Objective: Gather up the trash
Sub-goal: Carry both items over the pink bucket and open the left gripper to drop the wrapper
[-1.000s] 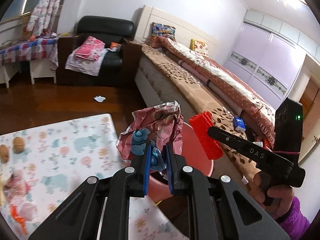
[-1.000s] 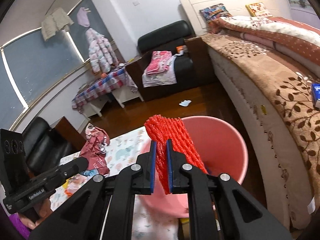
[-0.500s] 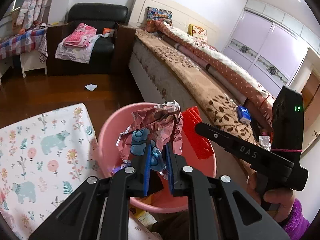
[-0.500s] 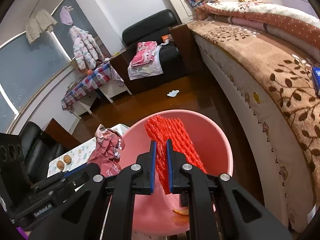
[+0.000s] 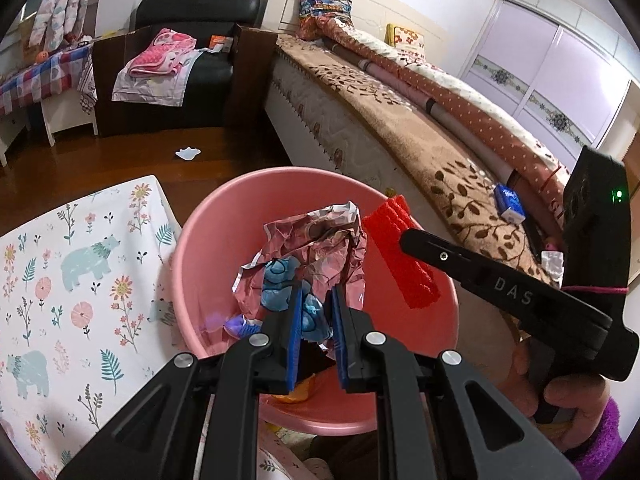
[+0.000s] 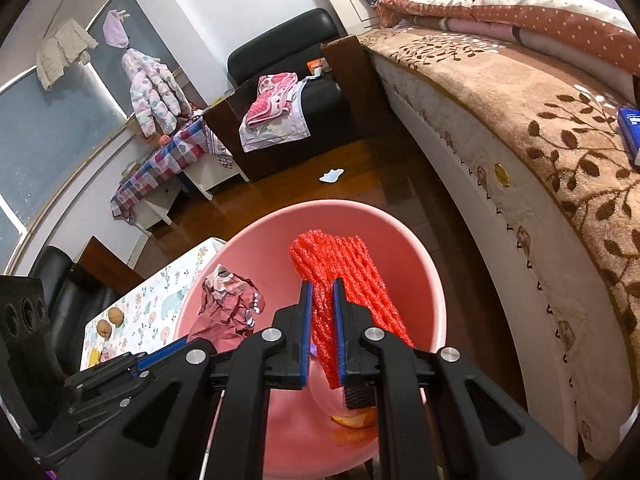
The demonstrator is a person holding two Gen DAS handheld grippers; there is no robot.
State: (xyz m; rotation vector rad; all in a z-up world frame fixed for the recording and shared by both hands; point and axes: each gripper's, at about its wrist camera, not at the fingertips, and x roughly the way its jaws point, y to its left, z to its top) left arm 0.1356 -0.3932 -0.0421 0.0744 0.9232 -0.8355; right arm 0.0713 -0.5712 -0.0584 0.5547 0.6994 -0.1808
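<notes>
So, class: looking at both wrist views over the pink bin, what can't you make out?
- Bottom of the pink bin: left view, hidden by left gripper and crumpled wrapper.
- Orange scrap: right view, behind right gripper holding red foam net.
- Blue box: cut by edge.

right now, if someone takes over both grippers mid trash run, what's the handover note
Left gripper: shut on the crumpled foil wrapper, held over the pink bin.
Right gripper: shut on the red foam net, also over the bin's mouth.
Done: both pieces picked up and carried to the bin; some scraps already lie at its bottom.
Left: open both to drop them in. A white scrap lies on the floor, and small items remain on the floral table.
</notes>
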